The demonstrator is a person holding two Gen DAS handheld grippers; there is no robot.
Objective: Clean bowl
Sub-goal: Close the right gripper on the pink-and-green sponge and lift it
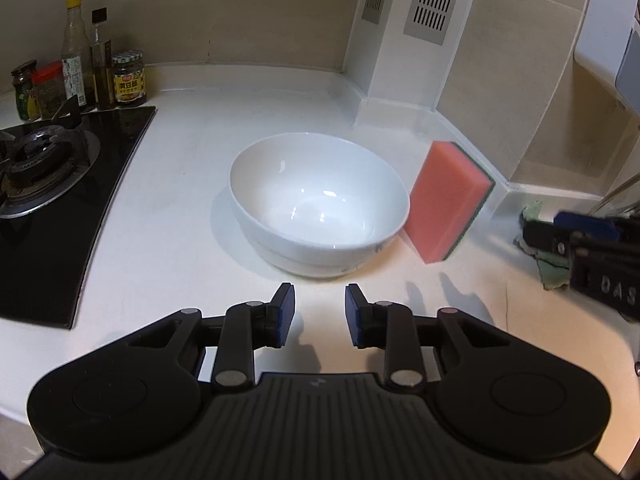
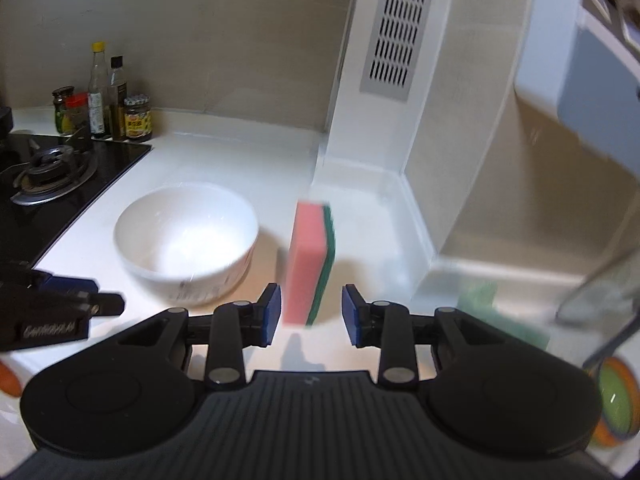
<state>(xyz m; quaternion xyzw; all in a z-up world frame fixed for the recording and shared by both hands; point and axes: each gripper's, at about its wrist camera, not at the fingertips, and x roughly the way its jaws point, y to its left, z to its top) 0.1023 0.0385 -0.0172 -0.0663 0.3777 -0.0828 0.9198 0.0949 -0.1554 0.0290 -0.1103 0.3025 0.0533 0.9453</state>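
Observation:
A white bowl (image 1: 318, 200) stands upright and empty on the white counter (image 1: 180, 200). Just right of it a pink sponge (image 1: 448, 198) with a green scrub side stands on edge, close to the bowl's rim. My left gripper (image 1: 320, 314) is open on the near side of the bowl, holding nothing. In the right wrist view the bowl (image 2: 186, 240) is at left and the sponge (image 2: 312, 264) stands ahead between the blue pads of my open right gripper (image 2: 310, 314), apart from both. The right gripper (image 1: 580, 248) also shows at the left wrist view's right edge.
A black gas hob (image 1: 52, 200) fills the left side, with several bottles and jars (image 1: 96, 76) behind it. A white column with a vent grille (image 2: 394, 28) rises behind the sponge. A green cloth (image 1: 548, 252) lies at right. The left gripper (image 2: 56, 308) enters at left.

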